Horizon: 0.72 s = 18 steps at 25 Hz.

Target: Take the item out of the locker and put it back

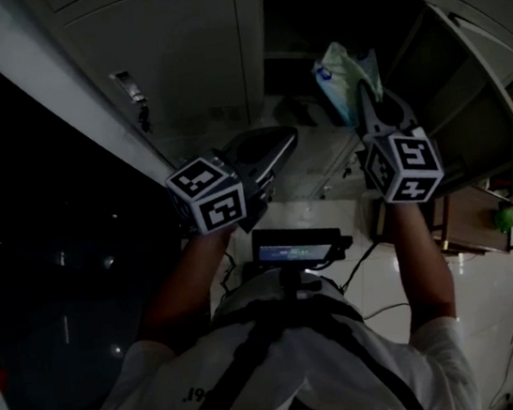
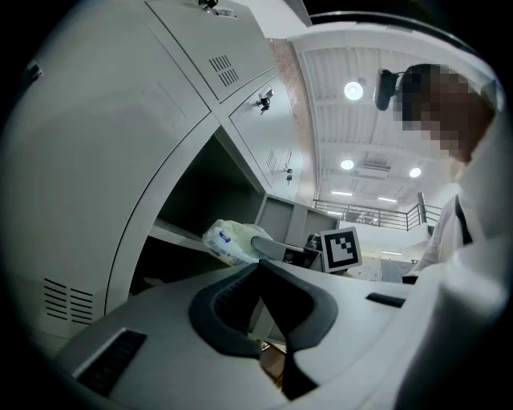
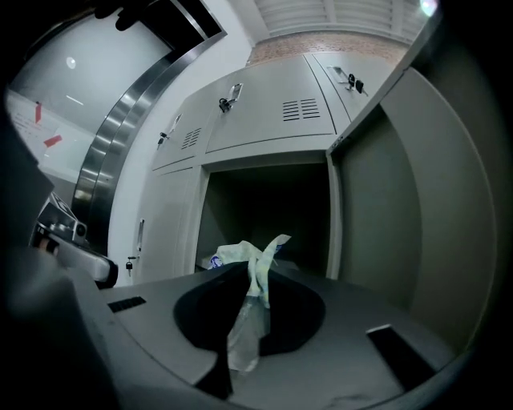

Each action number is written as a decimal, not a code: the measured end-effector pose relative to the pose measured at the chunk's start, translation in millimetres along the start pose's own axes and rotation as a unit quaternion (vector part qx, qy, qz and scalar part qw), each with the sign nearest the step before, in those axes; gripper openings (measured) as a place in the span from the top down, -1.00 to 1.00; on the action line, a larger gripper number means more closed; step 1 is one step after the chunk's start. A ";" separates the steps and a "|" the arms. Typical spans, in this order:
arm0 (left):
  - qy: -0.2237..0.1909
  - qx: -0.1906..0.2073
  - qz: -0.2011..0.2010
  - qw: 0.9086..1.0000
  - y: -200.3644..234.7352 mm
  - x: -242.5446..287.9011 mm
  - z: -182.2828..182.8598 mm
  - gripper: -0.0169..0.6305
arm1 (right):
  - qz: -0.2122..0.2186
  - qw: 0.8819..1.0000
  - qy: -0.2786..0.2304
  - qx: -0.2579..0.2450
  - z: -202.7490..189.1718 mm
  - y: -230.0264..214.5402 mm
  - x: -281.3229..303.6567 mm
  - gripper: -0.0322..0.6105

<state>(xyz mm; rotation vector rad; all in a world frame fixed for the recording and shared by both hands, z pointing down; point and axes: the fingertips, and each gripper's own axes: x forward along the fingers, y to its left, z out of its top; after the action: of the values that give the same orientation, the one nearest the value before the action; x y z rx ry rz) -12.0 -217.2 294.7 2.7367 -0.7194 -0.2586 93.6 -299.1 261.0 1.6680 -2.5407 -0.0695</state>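
A pale green-and-white plastic bag [image 1: 343,75] with blue print hangs in front of the open locker compartment [image 1: 304,36]. My right gripper [image 1: 370,106] is shut on the bag's twisted neck. In the right gripper view the bag [image 3: 239,254] bunches just past the gripper [image 3: 249,271], and a clear tail of plastic trails back between the jaws. The dark compartment [image 3: 268,204] lies straight ahead with its door [image 3: 405,208] swung out to the right. My left gripper [image 1: 286,134] is shut and empty, left of the bag. From the left gripper [image 2: 260,263], the bag [image 2: 227,241] sits at the compartment's shelf edge.
Closed grey locker doors [image 1: 169,51] with keys surround the open one. The open door [image 1: 473,98] juts out at the right. A dark curved glass wall [image 1: 49,276] runs along the left. A small screen device [image 1: 293,246] hangs at the person's chest over the tiled floor.
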 end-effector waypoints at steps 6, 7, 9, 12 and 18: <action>0.000 0.002 0.003 1.000 6.6 5.5 4.6 0.94 | 0.001 1.000 0.001 -0.008 4.2 -0.6 14.5 0.83; -0.001 0.004 0.004 1.000 7.8 6.4 6.2 0.94 | 0.000 1.000 0.001 -0.010 5.4 -1.0 17.7 0.83; -0.003 0.007 0.004 1.000 9.8 8.5 9.7 0.94 | -0.001 1.000 0.001 -0.014 8.2 -2.3 24.5 0.83; -0.004 0.011 0.004 1.000 12.0 11.5 13.9 0.94 | -0.003 1.000 -0.002 -0.017 14.5 -4.3 33.6 0.84; -0.006 0.017 0.002 1.000 14.5 17.2 21.6 0.94 | -0.003 1.000 -0.009 -0.022 29.2 -6.9 48.6 0.83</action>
<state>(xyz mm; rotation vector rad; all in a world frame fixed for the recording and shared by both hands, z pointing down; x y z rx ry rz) -9.1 -243.1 277.5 2.7665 -0.7398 -0.2652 77.6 -347.0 234.2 1.6675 -2.5271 -0.1423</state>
